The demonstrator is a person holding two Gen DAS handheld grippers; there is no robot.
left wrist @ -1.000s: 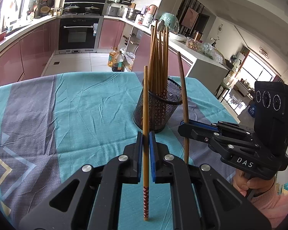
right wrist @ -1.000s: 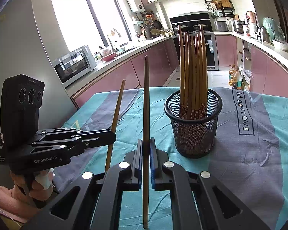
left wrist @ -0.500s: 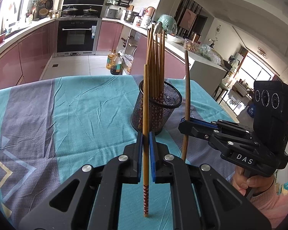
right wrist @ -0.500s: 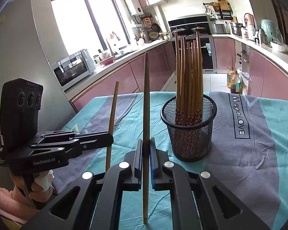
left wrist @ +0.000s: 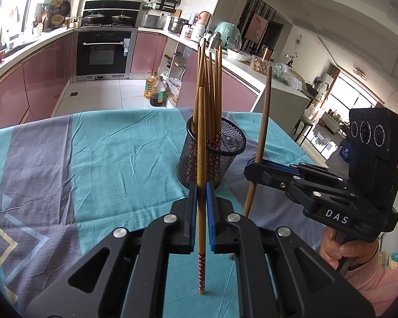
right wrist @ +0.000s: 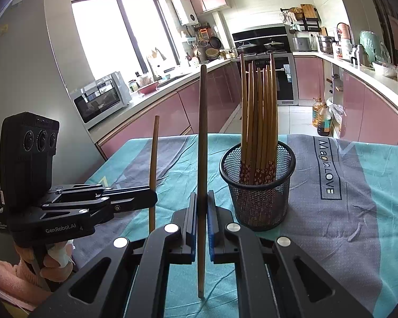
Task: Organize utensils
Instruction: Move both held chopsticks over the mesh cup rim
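One wooden chopstick is clamped upright in the left hand-held gripper, a darker chopstick in the right hand-held gripper, both near the mesh holder on the counter. Each is judged light, stiff and smooth; a mid-shaft grip should prevent slipping.

Bright daylight from the large window, blown out to white there, strong glare at the top left corner of the left view, soft faint shadows on the tablecloth, sharp centre, heavy fisheye curving, dark vignette at edges
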